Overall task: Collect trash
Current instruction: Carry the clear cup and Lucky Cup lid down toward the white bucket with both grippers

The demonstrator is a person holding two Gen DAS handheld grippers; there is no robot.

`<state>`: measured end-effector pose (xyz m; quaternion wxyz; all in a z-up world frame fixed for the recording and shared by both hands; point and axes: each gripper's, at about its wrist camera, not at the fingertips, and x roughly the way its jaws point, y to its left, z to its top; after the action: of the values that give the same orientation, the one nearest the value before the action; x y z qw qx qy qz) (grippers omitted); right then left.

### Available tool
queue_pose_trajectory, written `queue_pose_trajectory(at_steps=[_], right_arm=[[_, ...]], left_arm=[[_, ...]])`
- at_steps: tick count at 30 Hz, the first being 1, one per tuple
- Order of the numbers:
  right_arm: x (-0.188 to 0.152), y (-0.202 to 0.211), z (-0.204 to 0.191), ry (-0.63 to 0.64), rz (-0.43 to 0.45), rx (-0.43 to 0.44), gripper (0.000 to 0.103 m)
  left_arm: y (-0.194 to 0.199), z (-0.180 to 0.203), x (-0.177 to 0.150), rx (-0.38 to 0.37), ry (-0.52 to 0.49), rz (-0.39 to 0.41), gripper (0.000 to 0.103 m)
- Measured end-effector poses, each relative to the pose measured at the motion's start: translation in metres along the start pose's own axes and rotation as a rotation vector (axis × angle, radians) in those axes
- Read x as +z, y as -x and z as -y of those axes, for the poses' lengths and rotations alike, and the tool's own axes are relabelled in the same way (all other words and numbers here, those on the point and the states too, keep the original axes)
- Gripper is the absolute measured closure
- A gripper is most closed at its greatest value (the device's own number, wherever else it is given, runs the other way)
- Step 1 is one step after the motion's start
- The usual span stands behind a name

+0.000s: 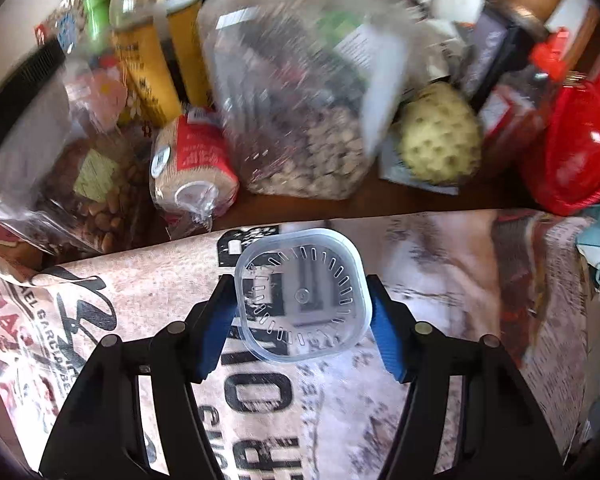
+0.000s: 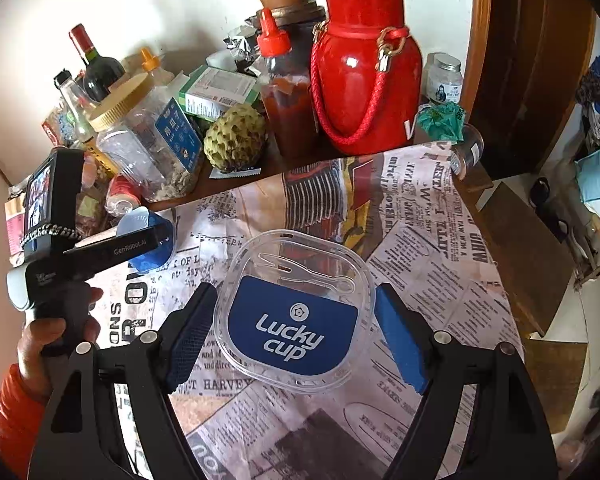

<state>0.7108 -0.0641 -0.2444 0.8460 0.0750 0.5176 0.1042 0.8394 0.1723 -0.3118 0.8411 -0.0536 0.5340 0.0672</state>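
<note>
My left gripper (image 1: 302, 300) points down over the newspaper-print cloth (image 1: 440, 280) and is shut on a clear plastic cup (image 1: 300, 292), seen bottom-first, with a blue pad against each side. In the right wrist view that same left gripper (image 2: 156, 236) sits at the left, a hand (image 2: 56, 332) on its handle, and the cup (image 2: 152, 258) shows a blue label. My right gripper (image 2: 296, 312) is shut on a clear square lid (image 2: 292, 332) with a blue "Lucky cup" label, held above the cloth (image 2: 420, 248).
Along the back of the table stand a clear nut jar (image 2: 148, 140), a green custard apple (image 2: 234, 142), a red sauce bottle (image 2: 286, 92), a tall red flask (image 2: 364, 64), a wine bottle (image 2: 96, 64) and snack bags (image 1: 88, 176). The table's right edge (image 2: 496, 240) drops to the floor.
</note>
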Motion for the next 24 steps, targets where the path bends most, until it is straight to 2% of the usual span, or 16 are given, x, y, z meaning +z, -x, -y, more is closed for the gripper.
queue_pose_trajectory(at_steps=[5, 11, 17, 20, 24], right_arm=[[0.003, 0.031, 0.012, 0.012, 0.042, 0.02, 0.025], [-0.001, 0.086, 0.031, 0.06, 0.119, 0.063, 0.025], [-0.018, 0.149, 0.053, 0.145, 0.196, 0.137, 0.025], [-0.03, 0.182, 0.065, 0.196, 0.231, 0.169, 0.025], [-0.04, 0.211, 0.074, 0.224, 0.26, 0.197, 0.025]], left_arm=[[0.047, 0.027, -0.012, -0.024, -0.043, 0.059, 0.04], [0.128, 0.058, -0.035, -0.039, -0.035, 0.149, 0.04], [0.223, 0.084, -0.08, -0.013, 0.034, 0.279, 0.04], [0.265, 0.098, -0.103, -0.023, 0.074, 0.334, 0.04], [0.319, 0.118, -0.135, -0.019, 0.083, 0.424, 0.04]])
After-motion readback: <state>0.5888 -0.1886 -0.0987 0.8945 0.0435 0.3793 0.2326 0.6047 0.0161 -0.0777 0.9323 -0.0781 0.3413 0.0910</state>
